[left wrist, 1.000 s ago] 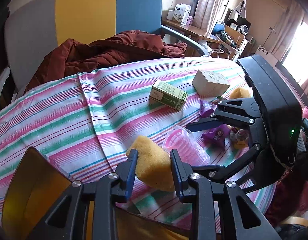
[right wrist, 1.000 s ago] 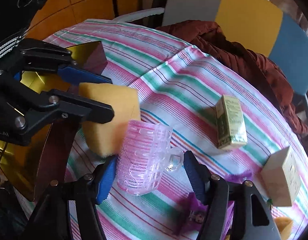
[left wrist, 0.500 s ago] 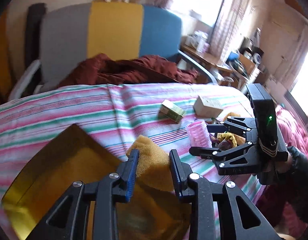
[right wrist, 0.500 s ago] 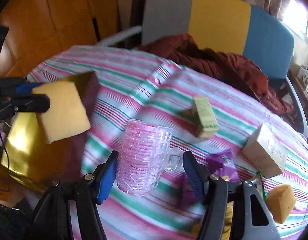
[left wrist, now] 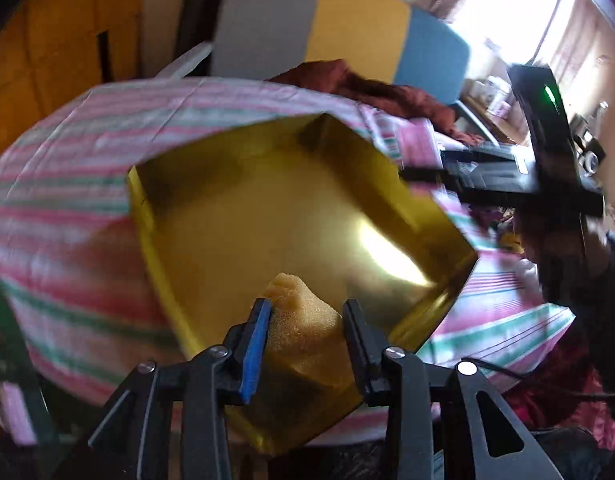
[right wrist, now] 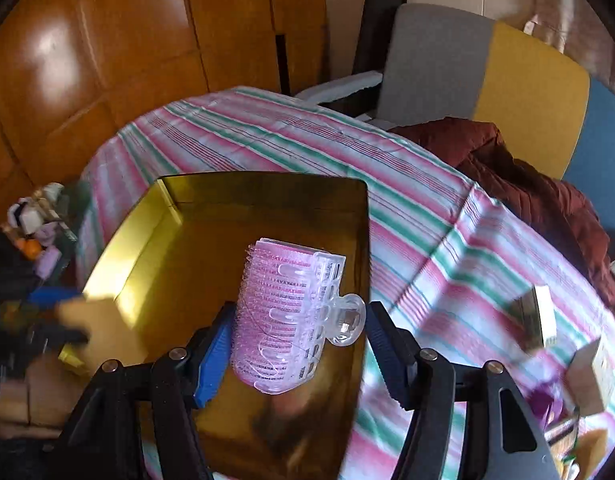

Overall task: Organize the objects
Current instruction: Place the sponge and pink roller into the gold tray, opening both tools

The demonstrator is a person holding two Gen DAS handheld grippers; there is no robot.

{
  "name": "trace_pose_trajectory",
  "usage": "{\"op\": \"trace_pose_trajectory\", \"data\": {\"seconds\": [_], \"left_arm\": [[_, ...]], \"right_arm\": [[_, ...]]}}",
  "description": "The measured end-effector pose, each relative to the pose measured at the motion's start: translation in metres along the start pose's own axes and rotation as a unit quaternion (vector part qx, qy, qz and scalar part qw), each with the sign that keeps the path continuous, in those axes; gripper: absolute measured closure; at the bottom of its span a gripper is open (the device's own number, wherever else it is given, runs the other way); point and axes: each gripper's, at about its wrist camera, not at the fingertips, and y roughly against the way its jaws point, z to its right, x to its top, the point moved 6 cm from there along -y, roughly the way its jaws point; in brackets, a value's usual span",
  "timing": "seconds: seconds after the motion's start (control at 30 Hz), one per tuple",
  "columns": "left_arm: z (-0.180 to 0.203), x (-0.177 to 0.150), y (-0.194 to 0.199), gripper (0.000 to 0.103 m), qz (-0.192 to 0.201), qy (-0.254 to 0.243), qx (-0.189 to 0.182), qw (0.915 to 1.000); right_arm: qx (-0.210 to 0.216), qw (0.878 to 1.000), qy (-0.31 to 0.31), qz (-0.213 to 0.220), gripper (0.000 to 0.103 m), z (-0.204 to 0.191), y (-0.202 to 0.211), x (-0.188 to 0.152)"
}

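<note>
My left gripper [left wrist: 305,316] is shut on a yellow sponge [left wrist: 303,320] and holds it over the near edge of a shiny gold box [left wrist: 211,184] on the striped tablecloth. My right gripper [right wrist: 297,324] is shut on a pink hair roller with a clear clip [right wrist: 283,312] and holds it above the same gold box [right wrist: 147,236]. The left gripper and its sponge [right wrist: 95,320] show blurred at the left of the right wrist view. The right gripper's black body [left wrist: 543,148] shows at the right of the left wrist view.
A green carton [right wrist: 541,320] and a beige carton [right wrist: 591,376] lie on the striped cloth [right wrist: 387,200] to the right, with purple wrappers [right wrist: 547,396] near them. A dark red garment [right wrist: 527,184] lies on the grey, yellow and blue chair [right wrist: 507,76] behind. Wooden panels [right wrist: 107,60] stand left.
Both grippers have swung left from the cloth to above the gold box, the left carrying the sponge and the right carrying the hair roller. The cartons stayed where they were.
</note>
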Motion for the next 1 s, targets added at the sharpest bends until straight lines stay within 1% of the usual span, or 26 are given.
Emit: {"op": "trace_pose_trajectory", "data": {"seconds": [0.03, 0.1, 0.13, 0.17, 0.2, 0.27, 0.33, 0.37, 0.4, 0.47, 0.5, 0.57, 0.6, 0.7, 0.87, 1.0], "left_arm": [[-0.004, -0.004, 0.000, 0.056, 0.000, 0.009, 0.003, 1.0000], [-0.014, -0.011, 0.006, 0.033, 0.013, 0.023, 0.015, 0.9995], [-0.016, -0.011, 0.007, 0.030, 0.019, 0.027, 0.018, 0.9993], [-0.018, -0.012, 0.011, 0.029, 0.025, 0.030, 0.020, 0.9990], [-0.020, -0.012, 0.014, 0.029, 0.032, 0.032, 0.020, 0.9988], [-0.023, -0.009, 0.018, 0.028, 0.044, 0.038, 0.024, 0.9980], [-0.025, -0.003, 0.023, 0.024, 0.064, 0.044, 0.039, 0.9962], [-0.025, -0.001, 0.026, 0.020, 0.077, 0.047, 0.048, 0.9948], [-0.024, 0.001, 0.030, 0.016, 0.093, 0.048, 0.059, 0.9928], [-0.022, 0.007, 0.037, 0.011, 0.118, 0.046, 0.086, 0.9883], [-0.018, 0.010, 0.041, 0.008, 0.133, 0.041, 0.111, 0.9841], [-0.016, 0.015, 0.045, 0.004, 0.148, 0.035, 0.137, 0.9790], [-0.014, 0.017, 0.047, 0.004, 0.153, 0.033, 0.151, 0.9760], [-0.010, 0.020, 0.049, 0.004, 0.158, 0.036, 0.175, 0.9711], [-0.009, 0.018, 0.049, 0.004, 0.156, 0.040, 0.198, 0.9668], [0.000, 0.017, 0.050, 0.003, 0.158, 0.039, 0.195, 0.9671]], "right_arm": [[-0.007, 1.000, -0.006, 0.001, 0.037, 0.001, -0.006, 0.008], [-0.010, 0.999, -0.030, 0.007, 0.036, 0.001, -0.013, 0.024], [-0.008, 0.999, -0.040, 0.011, 0.032, 0.004, -0.014, 0.029], [-0.010, 0.998, -0.053, 0.018, 0.023, 0.007, -0.013, 0.034], [-0.015, 0.998, -0.058, 0.022, 0.021, 0.007, -0.011, 0.034], [-0.018, 0.997, -0.067, 0.023, 0.020, 0.007, -0.006, 0.029], [-0.017, 0.997, -0.068, 0.019, 0.020, 0.005, -0.007, 0.022], [-0.019, 0.997, -0.068, 0.016, 0.020, 0.003, -0.005, 0.016], [-0.021, 0.997, -0.068, 0.016, 0.020, 0.001, -0.001, 0.010], [-0.022, 0.997, -0.072, 0.017, 0.020, -0.003, 0.004, -0.001], [-0.023, 0.997, -0.073, 0.019, 0.020, -0.005, 0.006, -0.005], [-0.028, 0.997, -0.075, 0.023, 0.019, -0.009, 0.011, -0.014], [-0.032, 0.996, -0.074, 0.026, 0.019, -0.012, 0.014, -0.019], [-0.043, 0.996, -0.068, 0.035, 0.019, -0.021, 0.023, -0.030], [-0.067, 0.995, -0.053, 0.056, 0.019, -0.032, 0.040, -0.041], [-0.079, 0.993, -0.055, 0.069, 0.019, -0.034, 0.052, -0.050]]}}
